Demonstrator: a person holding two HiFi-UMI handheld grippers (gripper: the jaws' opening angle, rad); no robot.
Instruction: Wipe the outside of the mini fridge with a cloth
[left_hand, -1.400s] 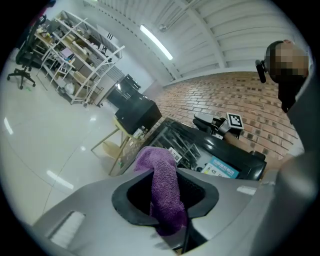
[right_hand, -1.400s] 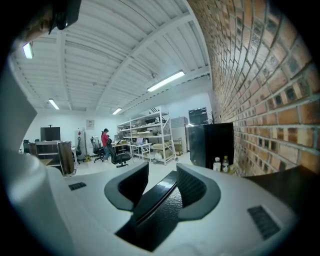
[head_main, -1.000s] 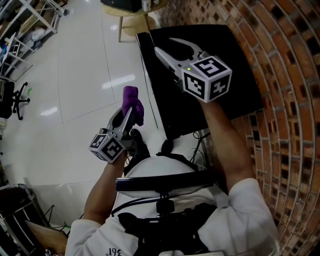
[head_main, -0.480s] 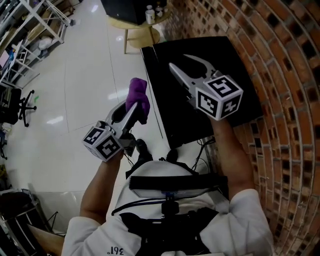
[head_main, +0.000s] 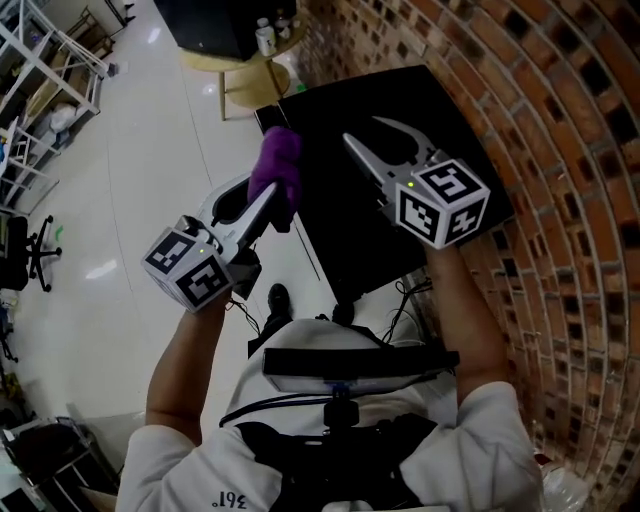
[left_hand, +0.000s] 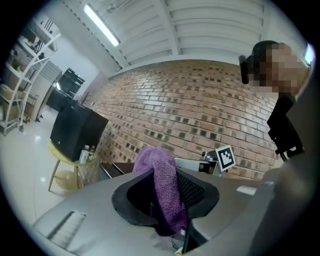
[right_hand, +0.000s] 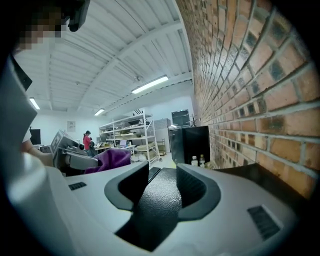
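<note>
The black mini fridge (head_main: 420, 215) stands against the brick wall, and I look down on its top. My left gripper (head_main: 268, 192) is shut on a purple cloth (head_main: 276, 168), which it holds level at the fridge's upper left edge. In the left gripper view the cloth (left_hand: 164, 185) hangs folded between the jaws. My right gripper (head_main: 378, 138) hovers over the fridge top, open and with nothing in it. In the right gripper view the textured black fridge top (right_hand: 159, 200) lies under the parted jaws, with the cloth (right_hand: 111, 159) off to the left.
A brick wall (head_main: 560, 150) runs along the right. Beyond the fridge, a yellow round table (head_main: 250, 62) carries a black box and small bottles. Metal shelving (head_main: 45, 70) and an office chair (head_main: 25, 235) stand at the left on the white tile floor. Cables (head_main: 400, 292) trail by the fridge's near side.
My left gripper has risen with the purple cloth and come closer to the fridge's top edge. My right gripper has shifted a little over the fridge top, jaws unchanged.
</note>
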